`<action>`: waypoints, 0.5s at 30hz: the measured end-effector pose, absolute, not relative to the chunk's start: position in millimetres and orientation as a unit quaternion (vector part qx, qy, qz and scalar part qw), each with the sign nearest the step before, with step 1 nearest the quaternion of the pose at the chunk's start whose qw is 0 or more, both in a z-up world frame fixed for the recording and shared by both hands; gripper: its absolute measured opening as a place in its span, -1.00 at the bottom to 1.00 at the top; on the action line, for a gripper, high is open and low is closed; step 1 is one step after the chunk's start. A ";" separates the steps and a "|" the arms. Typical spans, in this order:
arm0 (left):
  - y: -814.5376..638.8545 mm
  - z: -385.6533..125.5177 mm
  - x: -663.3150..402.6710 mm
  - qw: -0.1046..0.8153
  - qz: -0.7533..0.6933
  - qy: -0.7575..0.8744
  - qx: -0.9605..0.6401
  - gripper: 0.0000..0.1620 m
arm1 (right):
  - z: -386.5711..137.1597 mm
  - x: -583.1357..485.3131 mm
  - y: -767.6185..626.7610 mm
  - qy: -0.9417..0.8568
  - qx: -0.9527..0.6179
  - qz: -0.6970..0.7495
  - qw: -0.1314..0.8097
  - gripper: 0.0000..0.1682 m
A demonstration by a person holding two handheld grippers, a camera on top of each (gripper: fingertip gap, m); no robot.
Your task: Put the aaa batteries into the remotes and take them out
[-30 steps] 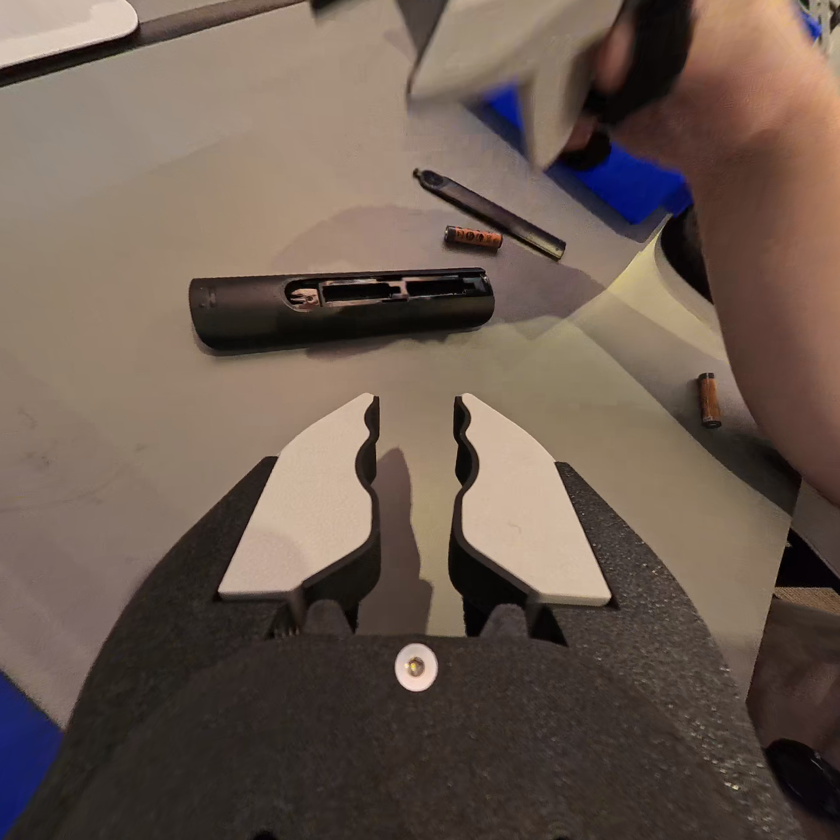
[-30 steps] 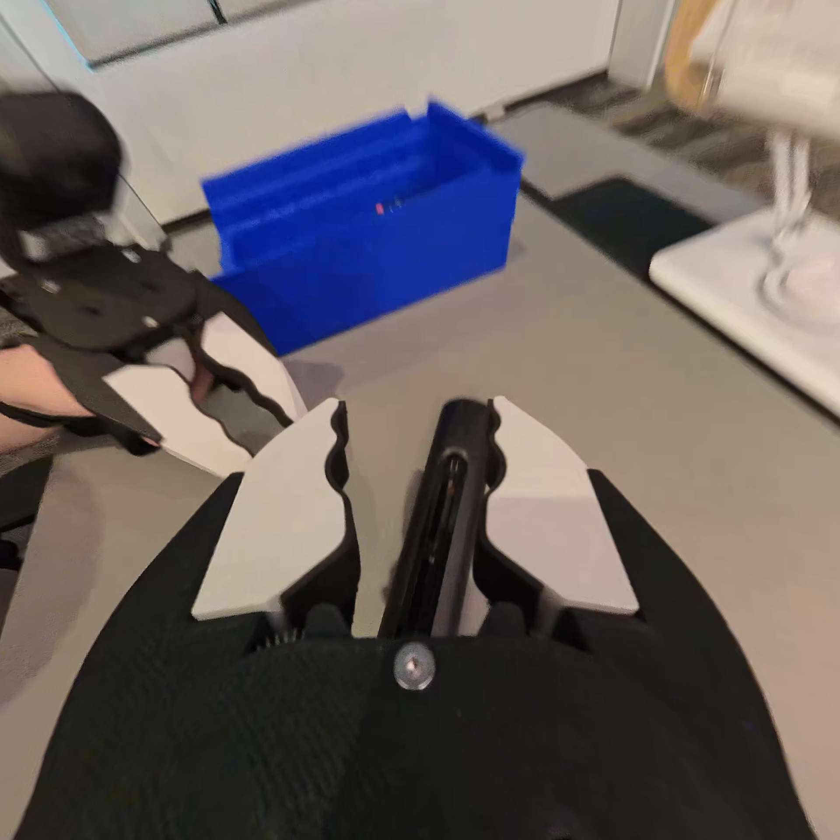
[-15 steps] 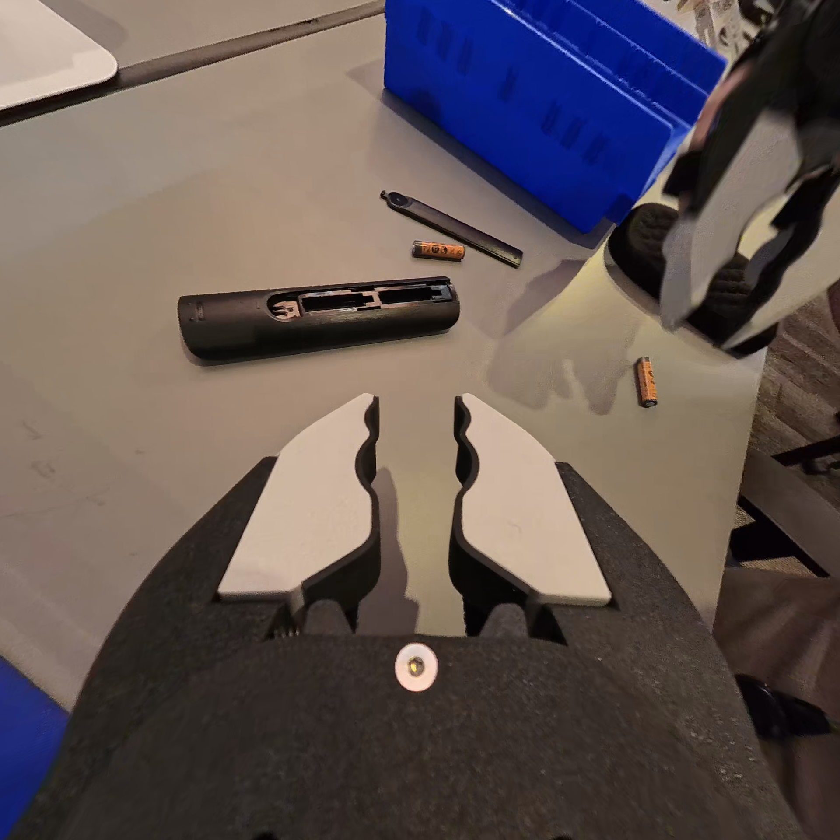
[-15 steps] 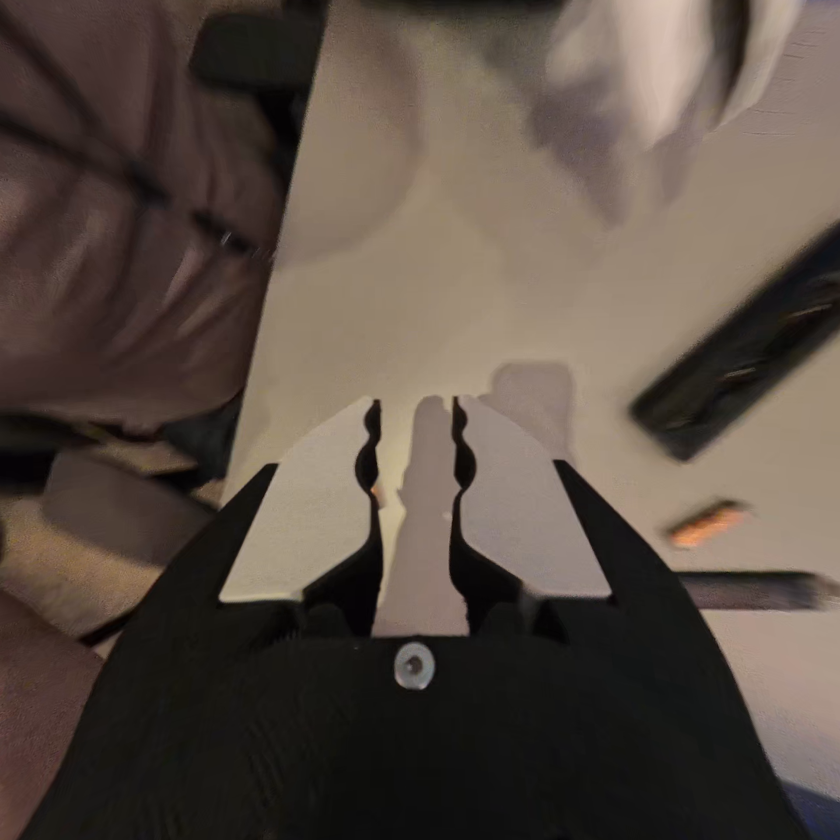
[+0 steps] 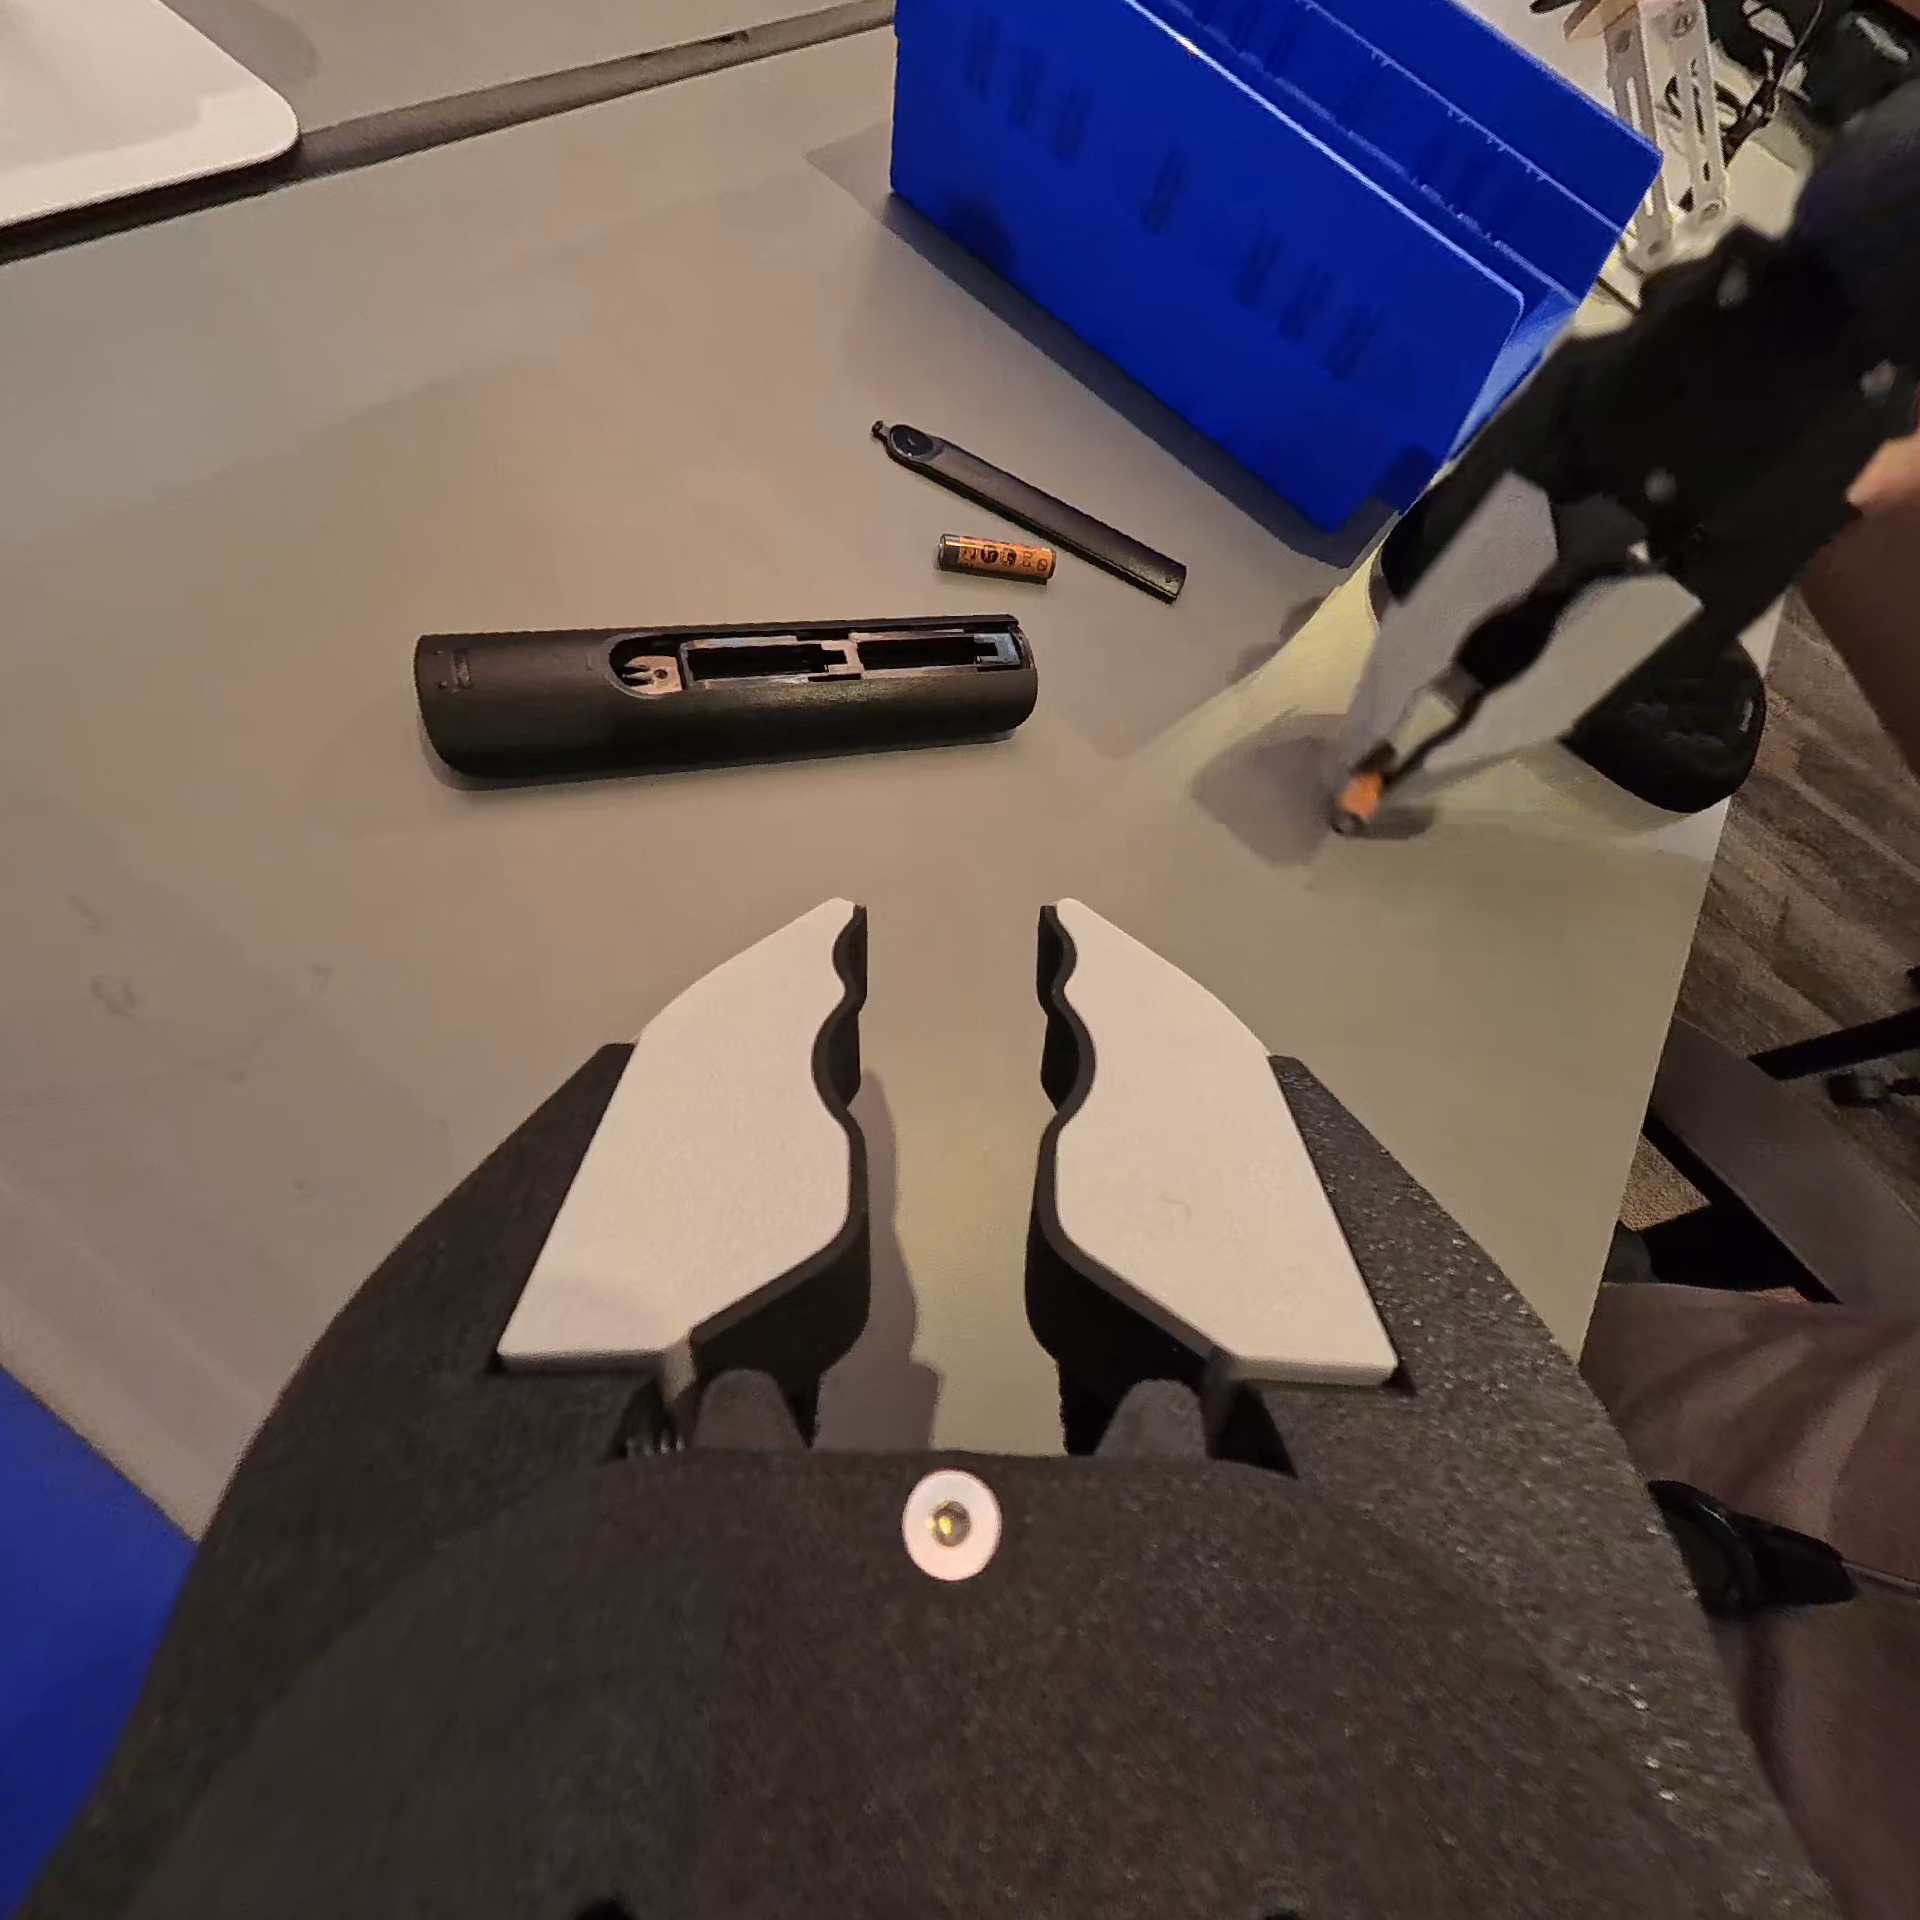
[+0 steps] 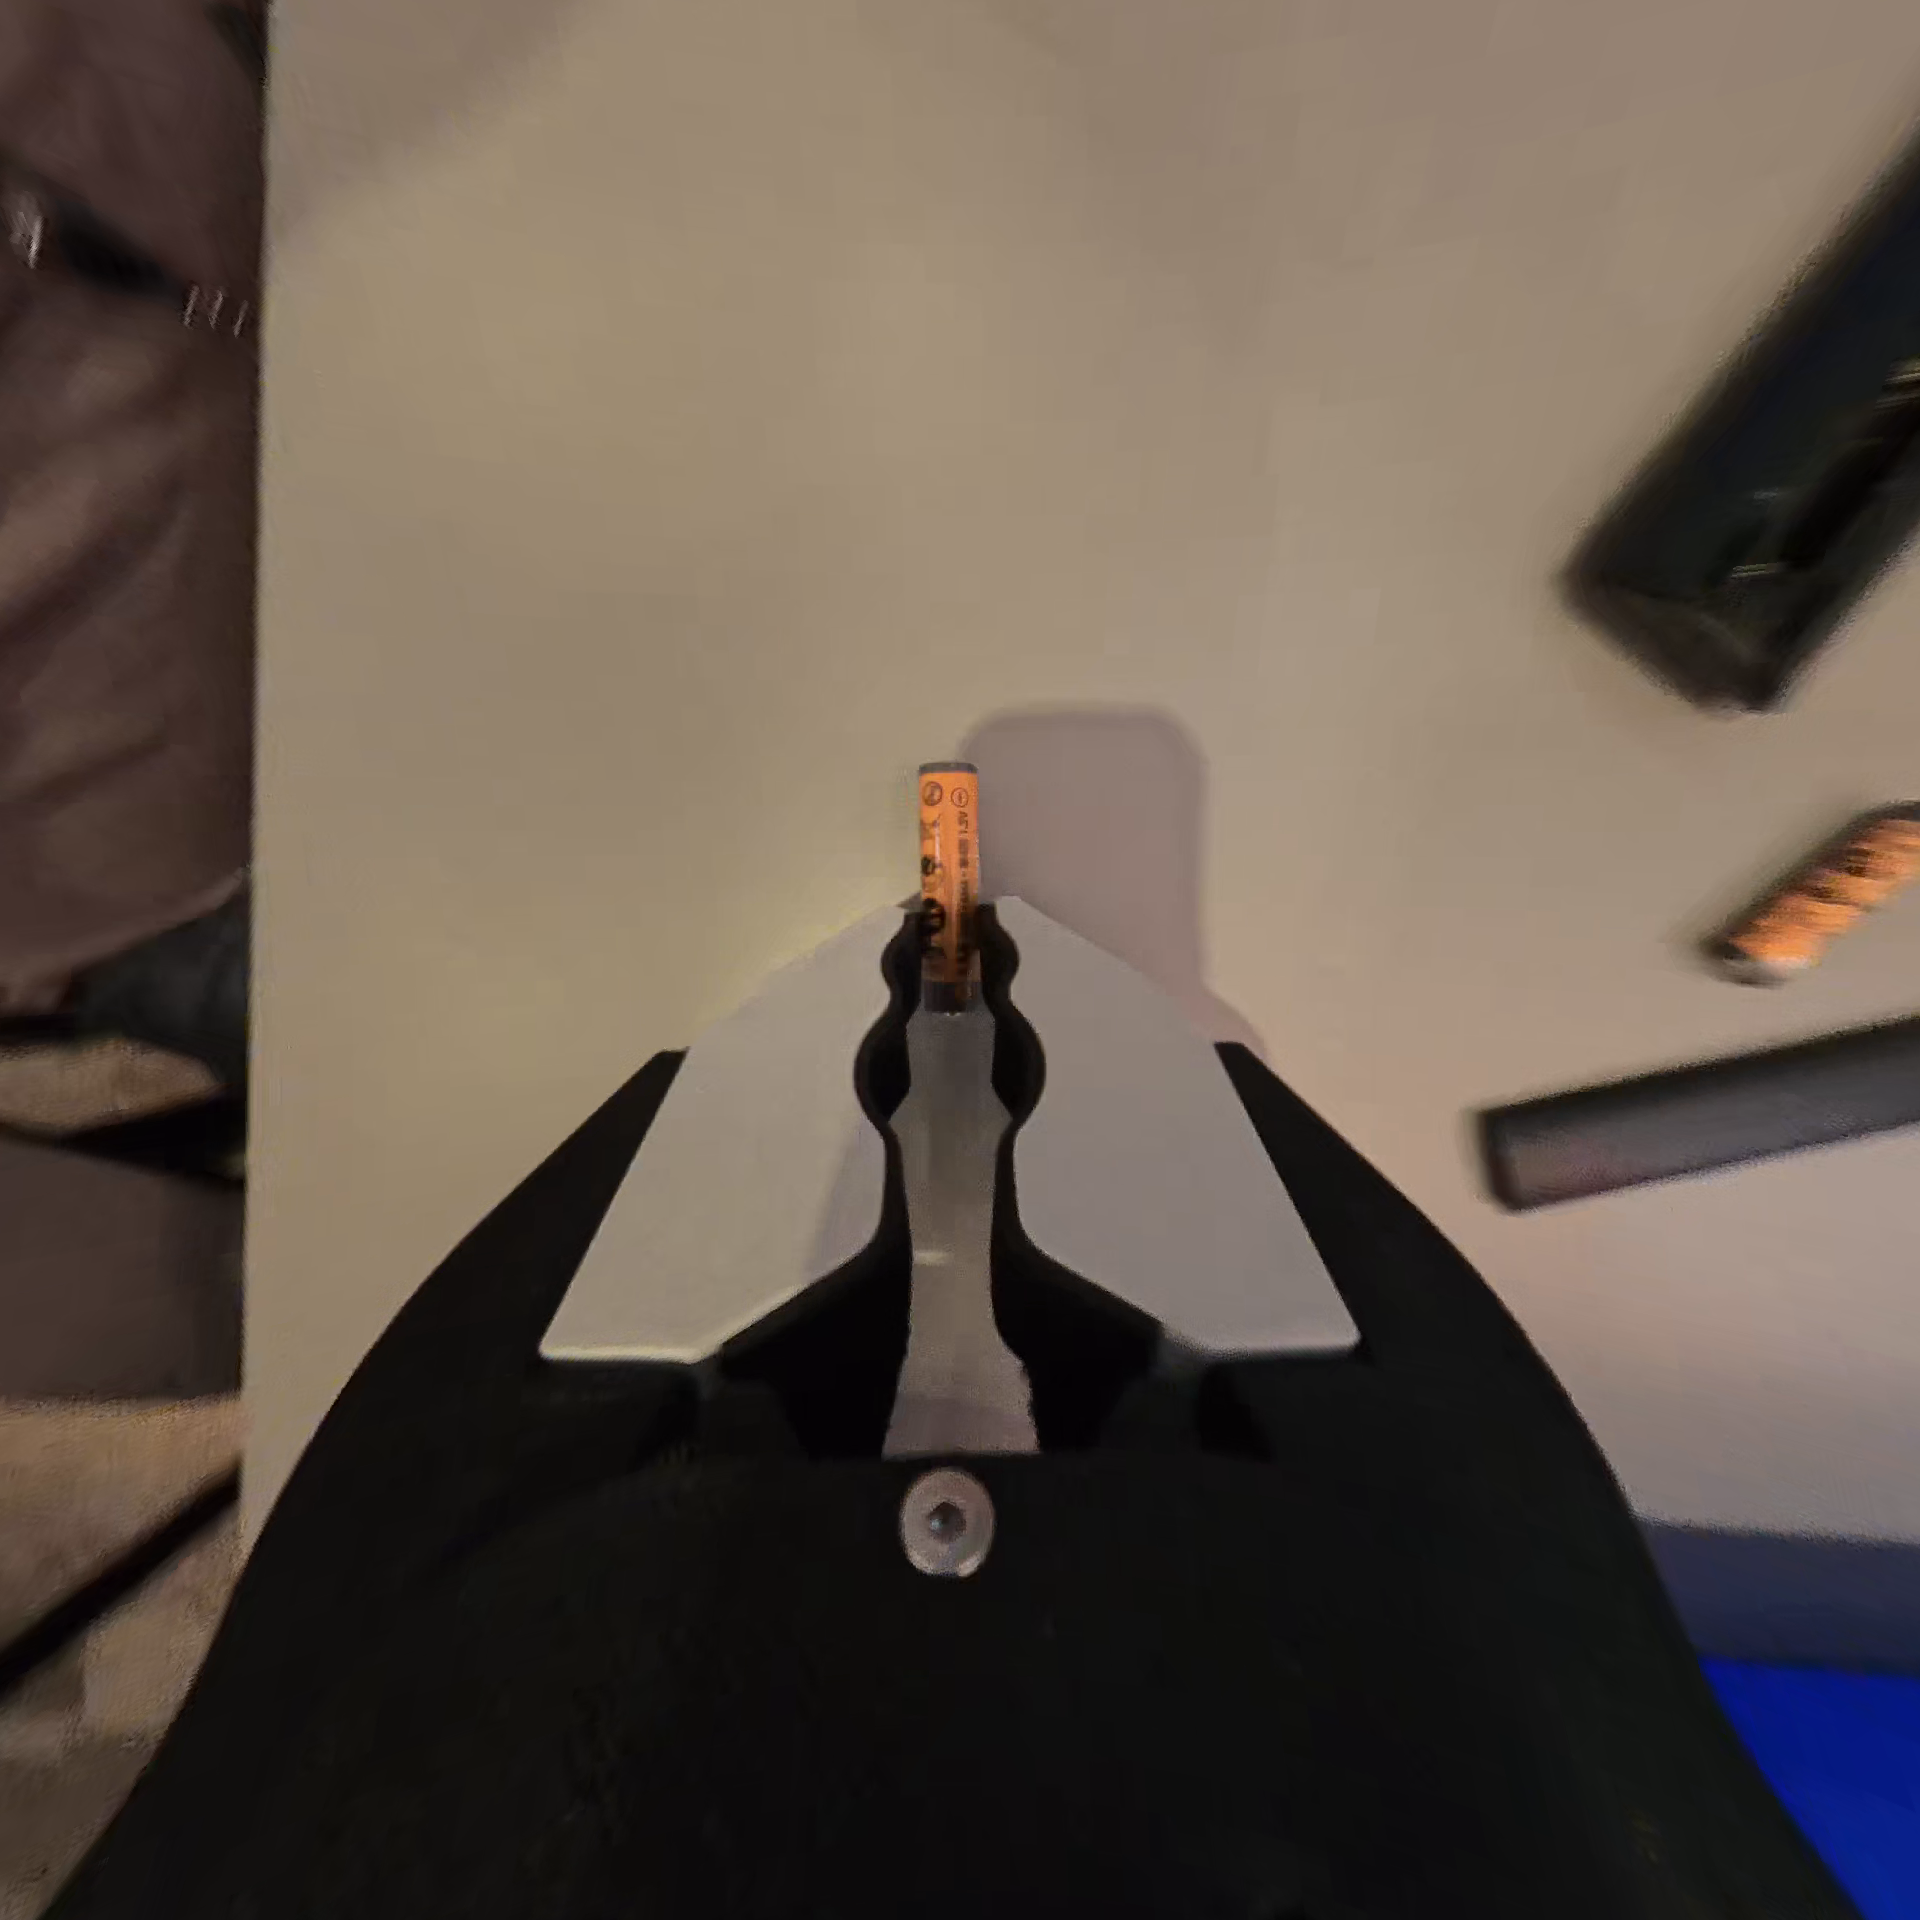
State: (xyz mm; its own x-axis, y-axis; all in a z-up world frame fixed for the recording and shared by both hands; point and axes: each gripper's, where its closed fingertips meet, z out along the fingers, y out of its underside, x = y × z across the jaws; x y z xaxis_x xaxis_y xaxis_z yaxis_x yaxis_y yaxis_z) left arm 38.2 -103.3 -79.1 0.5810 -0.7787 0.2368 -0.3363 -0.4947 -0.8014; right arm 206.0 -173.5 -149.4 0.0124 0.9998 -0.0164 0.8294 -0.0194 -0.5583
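- The orange-and-black AAA battery (image 6: 948,883) in the right gripper (image 6: 948,909) carries small black print on its orange wrapper; a second orange battery with dark lettering (image 5: 995,558) lies loose on the matte grey tabletop (image 5: 520,364).
- The long black plastic remote (image 5: 727,686) lies back-up near the middle of the tabletop, its slot-shaped battery bay open and empty, with a small metal contact at the rounded end of the bay.
- The slim black battery cover (image 5: 1029,509) lies flat just beyond the loose battery, between it and the ribbed blue plastic bin (image 5: 1195,229).
- Both grippers have smooth pale-grey finger plates with wavy black inner edges, set in grainy black housings.
- The right gripper's jaws are clenched on the near end of its battery, at the tips; the rest pokes straight out ahead. From the left wrist view that battery's far end (image 5: 1359,798) sits at the tabletop near the right edge, well apart from the remote.
- The left gripper (image 5: 951,914) hangs above the tabletop on the near side of the remote, jaws released with a clear gap, holding nothing.
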 end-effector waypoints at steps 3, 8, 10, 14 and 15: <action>-103.0 -77.1 35.8 0.371 -0.297 0.339 -0.812 -0.62 | -119.3 195.6 -91.7 -0.538 -0.778 0.180 0.270 -0.86; -108.5 -75.5 37.9 0.369 -0.298 0.341 -0.812 -0.62 | -120.4 196.3 -7.5 -0.380 -0.887 0.121 0.232 -0.86; -112.9 -76.2 36.9 0.370 -0.294 0.344 -0.811 -0.62 | -128.8 197.6 5.3 -0.362 -0.902 0.085 0.219 -0.86; -118.5 -80.9 32.7 0.363 -0.298 0.343 -0.813 -0.62 | -159.1 208.4 12.8 -0.353 -0.921 0.058 0.152 -0.86; -119.1 -81.6 31.8 0.362 -0.299 0.342 -0.814 -0.62 | -163.7 210.0 13.5 -0.351 -0.923 0.057 0.145 -0.86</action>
State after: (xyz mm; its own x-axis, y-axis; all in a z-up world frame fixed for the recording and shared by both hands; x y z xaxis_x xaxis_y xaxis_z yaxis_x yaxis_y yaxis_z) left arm 31.8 -119.1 -81.6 0.5871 -0.7736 0.2387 -0.3400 -0.5032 -0.7945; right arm 210.0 13.5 -163.7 0.7467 0.6652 -0.0038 0.6320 -0.7113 -0.3076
